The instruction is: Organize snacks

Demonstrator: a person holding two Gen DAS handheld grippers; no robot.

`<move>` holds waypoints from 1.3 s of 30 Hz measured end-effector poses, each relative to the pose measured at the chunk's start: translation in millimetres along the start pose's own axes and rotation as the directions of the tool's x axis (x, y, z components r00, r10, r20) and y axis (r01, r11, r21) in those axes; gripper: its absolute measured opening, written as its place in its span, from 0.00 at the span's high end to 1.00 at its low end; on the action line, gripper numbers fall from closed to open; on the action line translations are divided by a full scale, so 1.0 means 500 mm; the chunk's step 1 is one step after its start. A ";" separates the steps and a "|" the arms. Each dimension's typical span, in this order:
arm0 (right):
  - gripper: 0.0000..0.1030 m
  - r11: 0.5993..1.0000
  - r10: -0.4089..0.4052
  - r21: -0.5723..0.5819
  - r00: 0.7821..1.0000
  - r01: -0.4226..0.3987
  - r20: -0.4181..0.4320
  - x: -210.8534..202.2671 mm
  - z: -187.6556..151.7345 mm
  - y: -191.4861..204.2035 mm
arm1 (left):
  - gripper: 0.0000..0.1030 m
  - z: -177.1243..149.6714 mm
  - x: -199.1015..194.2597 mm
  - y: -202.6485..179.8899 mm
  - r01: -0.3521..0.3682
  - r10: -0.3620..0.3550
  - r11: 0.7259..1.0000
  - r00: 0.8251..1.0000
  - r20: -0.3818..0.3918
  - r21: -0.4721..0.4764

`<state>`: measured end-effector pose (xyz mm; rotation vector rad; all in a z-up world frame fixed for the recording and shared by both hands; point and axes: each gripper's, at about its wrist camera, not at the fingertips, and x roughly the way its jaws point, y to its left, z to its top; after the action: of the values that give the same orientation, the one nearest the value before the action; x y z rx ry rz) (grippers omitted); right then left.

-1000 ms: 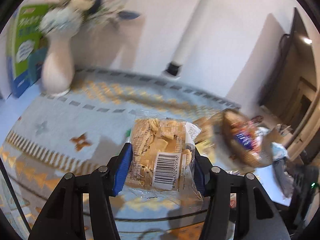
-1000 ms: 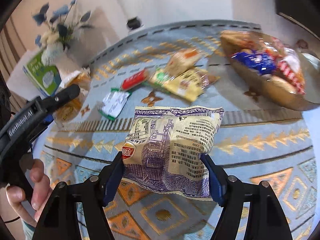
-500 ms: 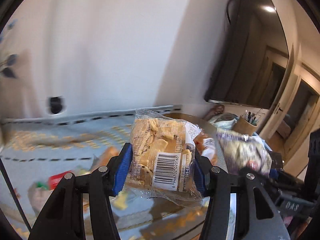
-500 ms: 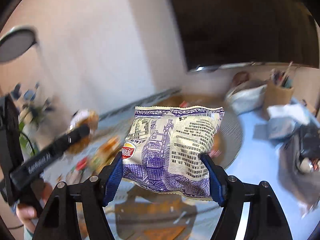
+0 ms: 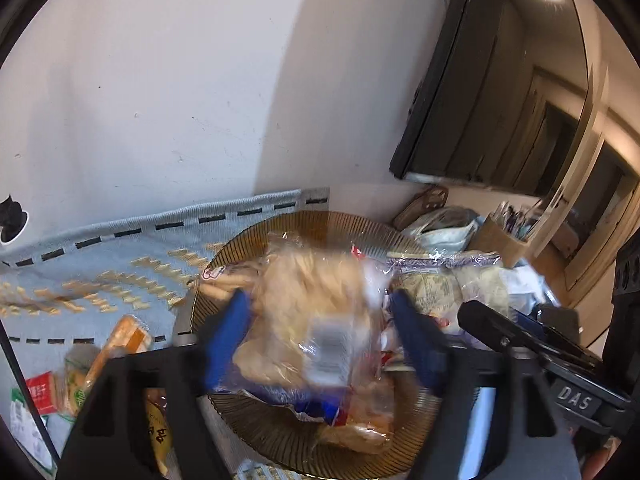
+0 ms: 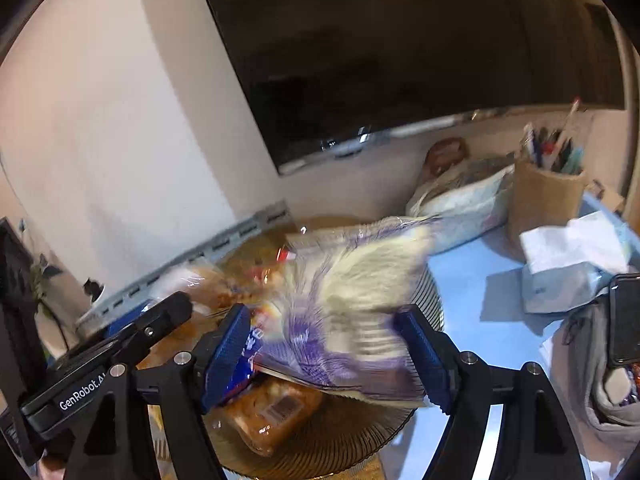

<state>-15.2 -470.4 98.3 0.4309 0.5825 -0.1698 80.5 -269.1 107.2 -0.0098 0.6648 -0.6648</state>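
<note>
— Both packets hang over the amber bowl [image 5: 224, 268]; how to finish?
— Left gripper [image 5: 320, 340] fingers are opening off the cracker bag [image 5: 304, 320]; right gripper [image 6: 326, 350] fingers are opening around the purple chip bag [image 6: 352, 300]. Spread fully, then withdraw upward.

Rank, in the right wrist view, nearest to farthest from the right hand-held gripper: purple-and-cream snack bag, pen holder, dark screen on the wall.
1. Purple-and-cream snack bag: between the opening jaws of the right hand-held gripper, above the amber plate.
2. Pen holder: on the table, to the upper right.
3. Dark screen: on the wall behind everything.
</note>
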 end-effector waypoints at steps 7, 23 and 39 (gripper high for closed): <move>0.26 0.997 0.016 0.080 1.000 -0.017 0.015 -0.050 -0.017 -0.048 | 0.21 -0.014 -0.065 0.061 0.000 0.002 0.999 1.000 0.031 -0.037; 0.26 0.970 0.148 -0.192 0.989 -0.147 -0.005 -0.107 -0.115 0.238 | 0.21 -0.107 -0.396 0.299 -0.144 0.192 0.961 0.962 0.196 -0.237; 0.26 0.891 0.279 -0.301 0.932 -0.341 -0.229 0.043 -0.272 0.508 | 0.21 -0.260 -0.429 0.501 -0.260 0.297 0.906 0.953 0.065 -0.334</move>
<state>4.9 -183.1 71.7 0.2015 0.6976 0.2796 21.8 78.6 71.9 -0.2510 0.6428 -0.2708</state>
